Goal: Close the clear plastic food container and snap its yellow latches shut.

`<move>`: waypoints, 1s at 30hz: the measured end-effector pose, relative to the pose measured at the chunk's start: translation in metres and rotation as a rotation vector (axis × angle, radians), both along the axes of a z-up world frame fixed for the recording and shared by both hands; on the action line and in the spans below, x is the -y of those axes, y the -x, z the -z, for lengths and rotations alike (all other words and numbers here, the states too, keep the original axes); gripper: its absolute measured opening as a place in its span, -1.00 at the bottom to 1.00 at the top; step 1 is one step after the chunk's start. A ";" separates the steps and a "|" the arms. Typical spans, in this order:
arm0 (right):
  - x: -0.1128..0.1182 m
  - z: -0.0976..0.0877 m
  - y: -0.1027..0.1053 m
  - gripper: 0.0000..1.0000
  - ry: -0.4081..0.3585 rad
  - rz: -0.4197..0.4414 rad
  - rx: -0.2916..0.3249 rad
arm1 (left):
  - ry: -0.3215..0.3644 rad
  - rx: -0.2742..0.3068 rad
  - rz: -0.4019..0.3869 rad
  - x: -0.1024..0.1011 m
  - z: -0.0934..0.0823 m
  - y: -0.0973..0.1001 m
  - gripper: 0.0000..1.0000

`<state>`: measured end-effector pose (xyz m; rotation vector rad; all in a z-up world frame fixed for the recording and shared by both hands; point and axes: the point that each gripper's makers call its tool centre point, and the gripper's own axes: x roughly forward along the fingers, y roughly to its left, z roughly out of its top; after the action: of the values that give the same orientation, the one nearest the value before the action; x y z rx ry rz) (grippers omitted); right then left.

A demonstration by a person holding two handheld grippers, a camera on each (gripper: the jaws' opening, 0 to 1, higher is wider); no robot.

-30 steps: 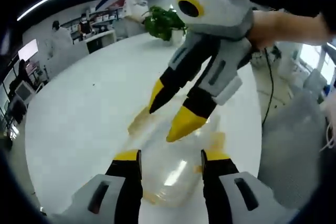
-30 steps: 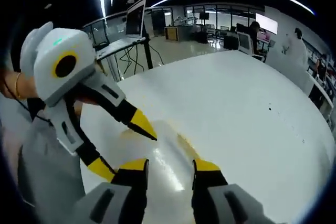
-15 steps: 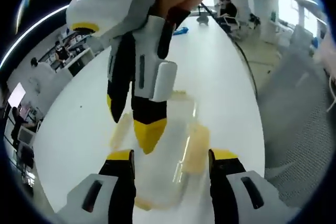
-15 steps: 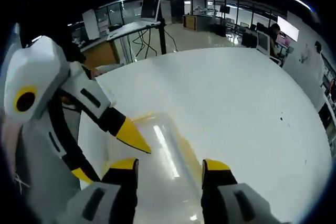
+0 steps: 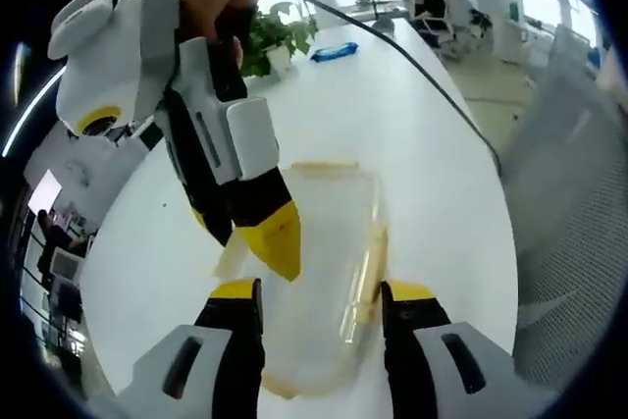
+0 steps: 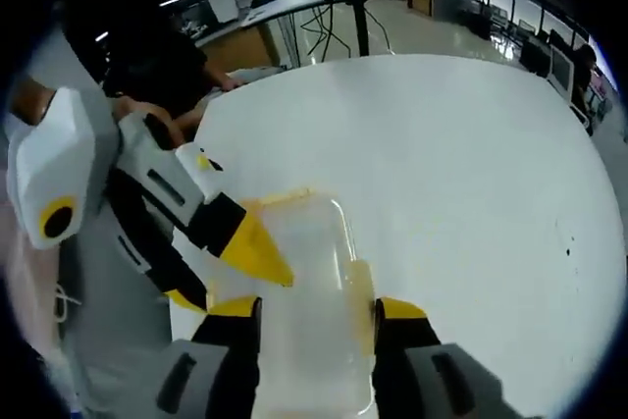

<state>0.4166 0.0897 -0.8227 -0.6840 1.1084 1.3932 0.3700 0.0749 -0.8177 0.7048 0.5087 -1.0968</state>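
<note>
Container (image 5: 319,272), clear with yellow latches (image 5: 365,277), lies flat on the white table (image 5: 432,134) between both parted, empty grippers, the right gripper (image 5: 260,233) having swung from above to its left edge, likely lining up a latch press.

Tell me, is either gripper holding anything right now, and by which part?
Nothing is held. The left gripper and right gripper both stand open above the clear container on the white table.

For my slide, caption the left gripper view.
Both open grippers, left and right, poised over the clear container.
</note>
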 end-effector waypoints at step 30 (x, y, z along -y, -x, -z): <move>-0.003 0.008 0.006 -0.16 0.013 -0.019 -0.141 | 0.011 -0.052 -0.030 0.004 0.000 -0.001 -0.15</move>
<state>0.4106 0.0922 -0.8311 -0.6138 1.2253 1.4696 0.3709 0.0710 -0.8181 0.6581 0.5557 -1.0919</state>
